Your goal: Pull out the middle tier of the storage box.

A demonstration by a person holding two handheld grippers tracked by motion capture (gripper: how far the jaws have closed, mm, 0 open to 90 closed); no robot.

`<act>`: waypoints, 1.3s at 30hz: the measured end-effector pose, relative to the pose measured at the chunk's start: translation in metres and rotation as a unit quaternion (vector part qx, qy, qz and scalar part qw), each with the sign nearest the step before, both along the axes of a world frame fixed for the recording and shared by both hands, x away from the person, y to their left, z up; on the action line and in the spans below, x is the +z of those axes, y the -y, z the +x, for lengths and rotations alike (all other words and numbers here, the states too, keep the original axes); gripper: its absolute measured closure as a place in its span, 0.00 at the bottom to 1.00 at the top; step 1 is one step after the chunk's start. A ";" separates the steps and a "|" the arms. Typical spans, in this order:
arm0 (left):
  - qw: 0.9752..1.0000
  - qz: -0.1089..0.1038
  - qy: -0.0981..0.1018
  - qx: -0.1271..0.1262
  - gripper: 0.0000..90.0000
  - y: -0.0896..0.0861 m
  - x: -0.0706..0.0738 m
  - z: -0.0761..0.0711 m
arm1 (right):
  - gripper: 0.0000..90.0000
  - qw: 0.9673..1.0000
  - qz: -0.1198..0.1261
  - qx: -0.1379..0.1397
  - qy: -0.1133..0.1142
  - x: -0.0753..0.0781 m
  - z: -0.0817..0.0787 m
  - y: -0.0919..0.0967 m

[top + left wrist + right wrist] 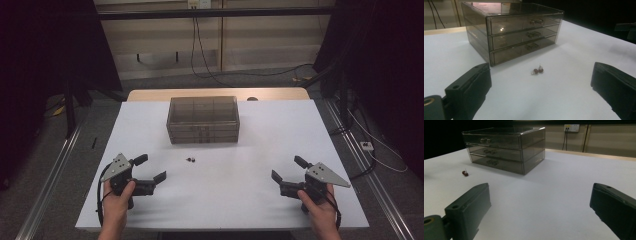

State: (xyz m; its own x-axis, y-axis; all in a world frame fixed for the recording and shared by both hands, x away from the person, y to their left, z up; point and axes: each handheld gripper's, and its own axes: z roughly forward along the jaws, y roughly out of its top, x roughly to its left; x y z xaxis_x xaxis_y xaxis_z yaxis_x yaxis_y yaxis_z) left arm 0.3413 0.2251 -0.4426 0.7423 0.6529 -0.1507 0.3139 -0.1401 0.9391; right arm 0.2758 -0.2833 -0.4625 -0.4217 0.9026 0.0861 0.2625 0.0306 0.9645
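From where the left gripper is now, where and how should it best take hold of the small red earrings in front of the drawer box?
Probably from above, jaws closing on the round red beads of the earrings, not the thin pins. They lie low on the white table, apart from the drawer box, so nothing blocks the descent. The left gripper stands open and empty.

A white table (240, 200) stands on a grey floor (45, 165), and behind its far edge a strip of light wood (150, 94) is seen. On the back wall there is a white socket (199, 4), from which black cables (200, 50) hang down to the floor. At the right, on the floor, lies a small white adapter (367, 145) with a thin cable.
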 end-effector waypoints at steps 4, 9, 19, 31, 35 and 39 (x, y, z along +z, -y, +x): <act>1.000 0.000 -0.003 0.001 0.04 0.001 -0.001 0.001 | 0.03 1.000 -0.001 0.001 -0.001 0.000 0.001 0.001; 1.000 0.001 -0.005 -0.006 0.04 0.007 0.000 0.004 | 0.03 1.000 0.002 0.005 -0.003 0.001 -0.003 0.002; 1.000 0.002 -0.012 -0.019 0.04 0.021 0.005 0.008 | 0.03 1.000 -0.007 0.006 0.003 0.002 -0.005 0.001; 0.999 0.025 -0.026 -0.040 0.13 0.039 0.008 0.020 | 0.03 1.000 0.000 0.002 -0.003 0.001 -0.005 0.003; 0.998 0.036 -0.031 -0.046 0.18 0.045 0.008 0.027 | 0.03 1.000 0.000 -0.001 -0.002 0.001 -0.005 0.004; 0.997 0.046 -0.036 -0.051 0.23 0.048 0.004 0.032 | 0.03 1.000 0.002 -0.003 -0.004 0.001 -0.005 0.005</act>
State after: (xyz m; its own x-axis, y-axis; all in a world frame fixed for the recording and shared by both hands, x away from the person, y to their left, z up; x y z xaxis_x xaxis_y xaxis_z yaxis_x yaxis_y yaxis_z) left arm 0.3735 0.1768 -0.4382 0.7951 0.5878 -0.1492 0.3600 -0.2595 0.8961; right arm 0.2713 -0.2879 -0.4616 -0.4152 0.9049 0.0936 0.2704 0.0245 0.9624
